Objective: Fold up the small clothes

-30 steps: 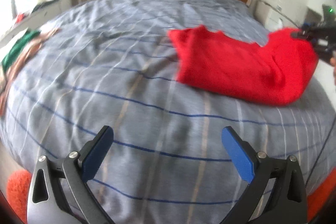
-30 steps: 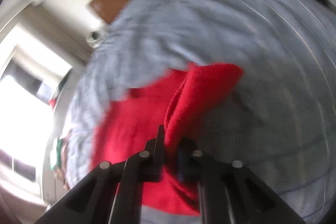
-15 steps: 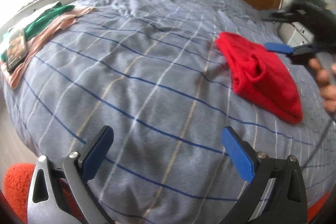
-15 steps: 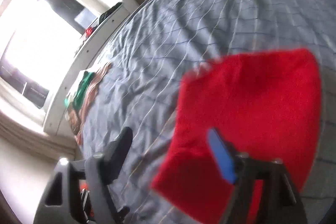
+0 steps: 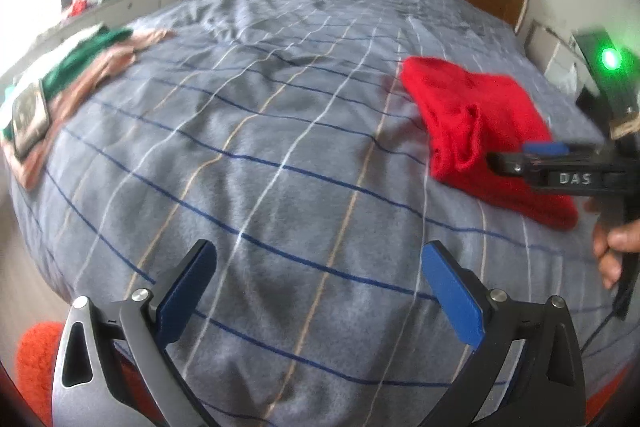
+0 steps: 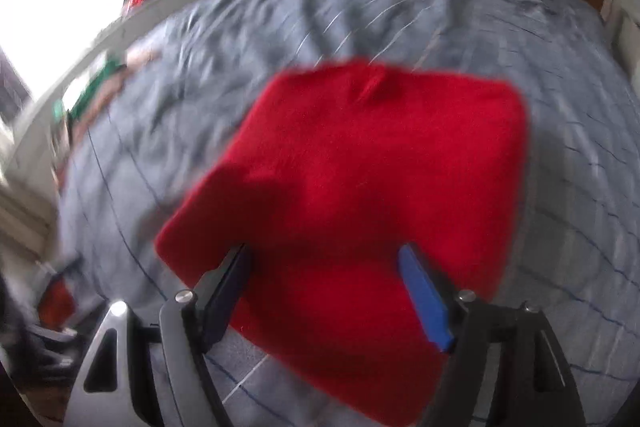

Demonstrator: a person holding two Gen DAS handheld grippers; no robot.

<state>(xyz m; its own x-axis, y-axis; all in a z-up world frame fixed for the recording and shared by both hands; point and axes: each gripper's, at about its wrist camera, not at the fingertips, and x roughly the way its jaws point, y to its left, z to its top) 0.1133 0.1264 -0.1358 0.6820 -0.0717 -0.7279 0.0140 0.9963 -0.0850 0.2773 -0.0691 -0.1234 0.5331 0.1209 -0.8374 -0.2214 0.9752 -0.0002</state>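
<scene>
Right gripper (image 6: 324, 291): a second ago pinched shut on a raised fold of the red garment (image 6: 360, 187); now released, fingers (image 6: 424, 299) spread wide and empty above it. Red garment: formerly lifted at one edge; now lying folded flat on the bed (image 6: 400, 7).
</scene>
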